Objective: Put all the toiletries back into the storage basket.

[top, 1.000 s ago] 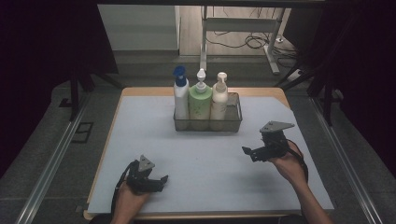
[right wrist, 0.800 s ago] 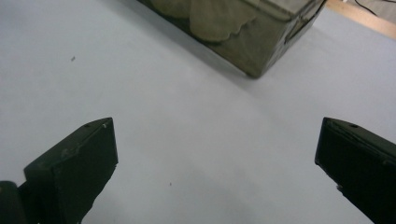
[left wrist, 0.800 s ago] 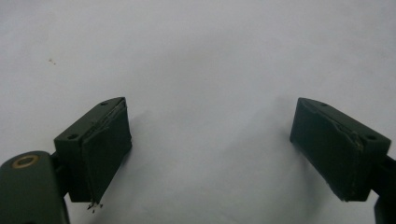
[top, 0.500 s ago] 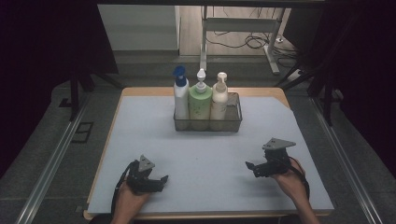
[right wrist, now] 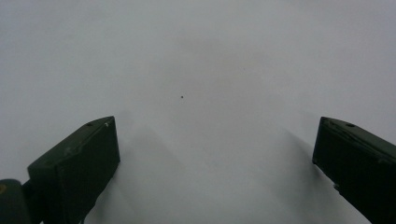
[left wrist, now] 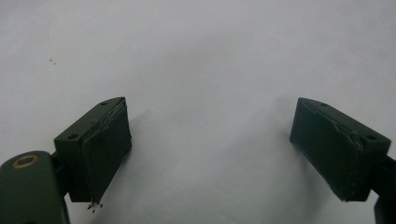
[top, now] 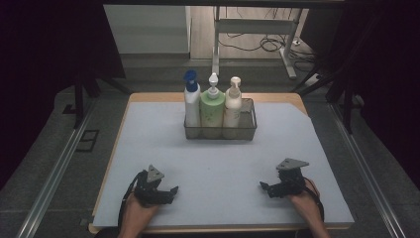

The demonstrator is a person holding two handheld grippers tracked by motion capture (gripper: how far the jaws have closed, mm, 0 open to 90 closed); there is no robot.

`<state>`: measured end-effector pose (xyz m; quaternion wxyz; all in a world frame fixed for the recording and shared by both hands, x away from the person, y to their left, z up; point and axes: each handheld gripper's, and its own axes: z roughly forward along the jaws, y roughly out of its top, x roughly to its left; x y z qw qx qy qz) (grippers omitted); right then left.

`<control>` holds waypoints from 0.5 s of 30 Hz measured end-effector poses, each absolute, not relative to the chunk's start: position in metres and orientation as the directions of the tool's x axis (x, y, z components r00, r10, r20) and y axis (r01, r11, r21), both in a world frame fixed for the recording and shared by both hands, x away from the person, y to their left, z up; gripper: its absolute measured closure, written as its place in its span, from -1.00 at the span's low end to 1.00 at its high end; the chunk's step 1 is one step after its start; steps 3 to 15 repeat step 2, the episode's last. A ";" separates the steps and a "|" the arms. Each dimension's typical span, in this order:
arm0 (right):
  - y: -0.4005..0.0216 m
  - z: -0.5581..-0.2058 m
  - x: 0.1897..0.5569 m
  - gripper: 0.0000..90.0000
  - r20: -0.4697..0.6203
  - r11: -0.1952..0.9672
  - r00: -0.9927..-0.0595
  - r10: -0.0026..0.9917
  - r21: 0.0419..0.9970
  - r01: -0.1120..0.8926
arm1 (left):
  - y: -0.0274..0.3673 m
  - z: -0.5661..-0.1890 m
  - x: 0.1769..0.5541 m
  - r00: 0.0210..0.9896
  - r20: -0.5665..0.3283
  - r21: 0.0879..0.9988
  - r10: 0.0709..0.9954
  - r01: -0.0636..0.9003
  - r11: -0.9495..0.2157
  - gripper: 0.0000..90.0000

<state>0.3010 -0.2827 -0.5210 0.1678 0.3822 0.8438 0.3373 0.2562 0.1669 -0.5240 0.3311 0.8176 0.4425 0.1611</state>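
Both hands sit low at the near edge of the table, well apart from each other. The left claw rests on the pale mat with its jaws spread wide; the left gripper view confirms it, nothing but bare surface between the two black pads. The right claw is the same story: jaws apart, empty, pointing inward across the mat, with only a tiny dark speck ahead of it in the right gripper view.

Up at the far middle of the table stands the wire basket, and it looks neatly loaded. Three pump bottles stand upright in a row inside it, touching side by side: the blue-capped white bottle on the left, the green bottle in the middle, the cream bottle on the right.

My read: the packing looks finished. Every bottle in sight is in the basket, none lies loose on the mat, and both claws are parked empty, far from the basket. If anything is left, it is no more than a final settle of the hands.
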 end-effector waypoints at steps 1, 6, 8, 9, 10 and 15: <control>-0.283 -0.521 0.301 -1.00 -0.016 0.476 -0.651 0.759 0.696 0.537 | 0.167 -0.524 0.256 0.556 -0.028 0.685 0.831 0.617 -0.389 -0.73; -0.284 -0.522 0.302 -1.00 -0.004 0.470 -0.649 0.761 0.693 0.546 | 0.167 -0.524 0.256 0.556 -0.031 0.684 0.831 0.618 -0.388 -0.73; -0.284 -0.522 0.302 -1.00 -0.004 0.470 -0.649 0.761 0.693 0.546 | 0.167 -0.524 0.256 0.556 -0.031 0.684 0.831 0.618 -0.388 -0.73; -0.284 -0.522 0.302 -1.00 -0.004 0.470 -0.649 0.761 0.693 0.546 | 0.167 -0.524 0.256 0.556 -0.031 0.684 0.831 0.618 -0.388 -0.73; -0.284 -0.522 0.302 -1.00 -0.004 0.470 -0.649 0.761 0.693 0.546 | 0.167 -0.524 0.256 0.556 -0.031 0.684 0.831 0.618 -0.388 -0.73; -0.284 -0.522 0.302 -1.00 -0.004 0.470 -0.649 0.761 0.693 0.546 | 0.167 -0.524 0.256 0.556 -0.031 0.684 0.831 0.618 -0.388 -0.73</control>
